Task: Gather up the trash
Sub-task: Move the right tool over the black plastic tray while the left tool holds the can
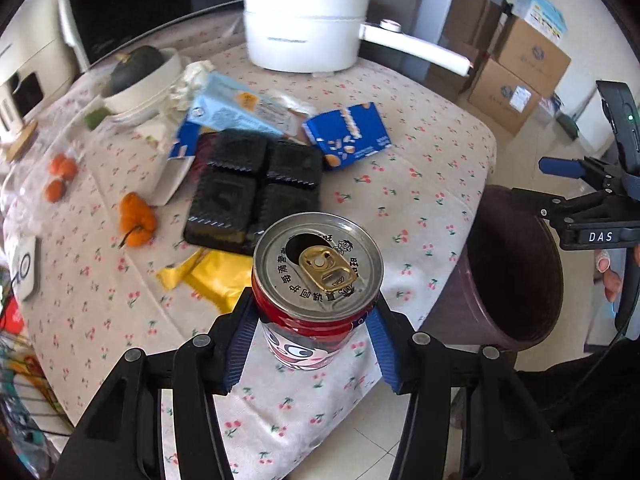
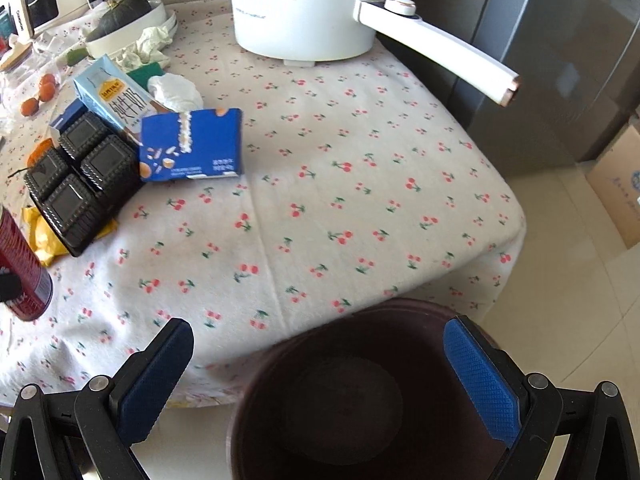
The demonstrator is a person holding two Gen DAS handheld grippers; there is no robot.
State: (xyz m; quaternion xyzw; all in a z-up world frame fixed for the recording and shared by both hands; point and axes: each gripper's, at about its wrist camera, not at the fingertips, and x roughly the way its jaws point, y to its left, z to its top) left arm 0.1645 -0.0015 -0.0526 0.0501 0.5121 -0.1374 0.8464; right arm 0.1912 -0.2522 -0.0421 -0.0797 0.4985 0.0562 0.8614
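My left gripper (image 1: 314, 316) is shut on a red drink can (image 1: 316, 280) with an opened gold pull tab, held upright above the table's near edge; the can also shows at the left of the right wrist view (image 2: 20, 264). A dark brown trash bin (image 1: 516, 264) stands beside the table on the right. My right gripper (image 2: 320, 344) is open and empty, its fingers spread over the bin's rim (image 2: 360, 312). On the table lie a black plastic tray (image 1: 256, 188), a blue box (image 1: 348, 136), a light-blue milk carton (image 1: 236, 108), a yellow wrapper (image 1: 216, 276) and crumpled tissue (image 2: 176, 92).
A white electric pot (image 1: 308, 24) with a long handle (image 2: 440, 48) stands at the table's far side. A bowl with a dark squash (image 1: 136, 76), orange fruits (image 1: 136, 220) and a microwave (image 1: 132, 4) are at the left. Cardboard boxes (image 1: 520, 72) sit on the floor.
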